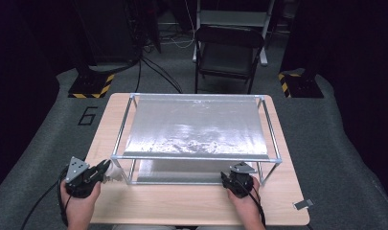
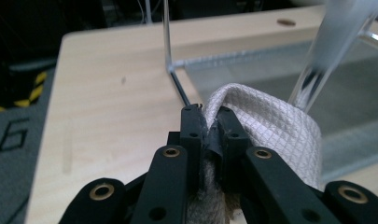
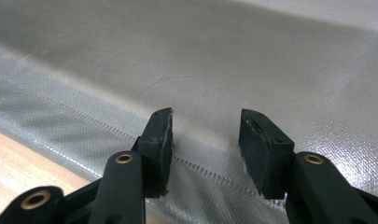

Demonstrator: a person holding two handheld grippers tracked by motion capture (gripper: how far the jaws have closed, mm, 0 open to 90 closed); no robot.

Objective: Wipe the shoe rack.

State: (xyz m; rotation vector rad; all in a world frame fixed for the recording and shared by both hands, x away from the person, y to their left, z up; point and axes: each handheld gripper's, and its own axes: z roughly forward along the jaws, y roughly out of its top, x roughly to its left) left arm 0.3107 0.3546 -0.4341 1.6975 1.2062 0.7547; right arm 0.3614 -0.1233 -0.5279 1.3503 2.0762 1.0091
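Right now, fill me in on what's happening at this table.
A person holds a claw in each hand at a light wooden table. The left claw is shut on a folded white quilted cloth beside a metal-tube frame with silvery sheets. The right claw hangs open over the lower silvery sheet.

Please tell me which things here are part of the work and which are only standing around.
Part of the work, judged from what the claws are doing:
- left claw, shut on a white quilted cloth
- right claw, open over the silver sheet
- metal frame that carries the sheet
- wooden table

Only standing around:
- folding chair
- grey tag at the table corner
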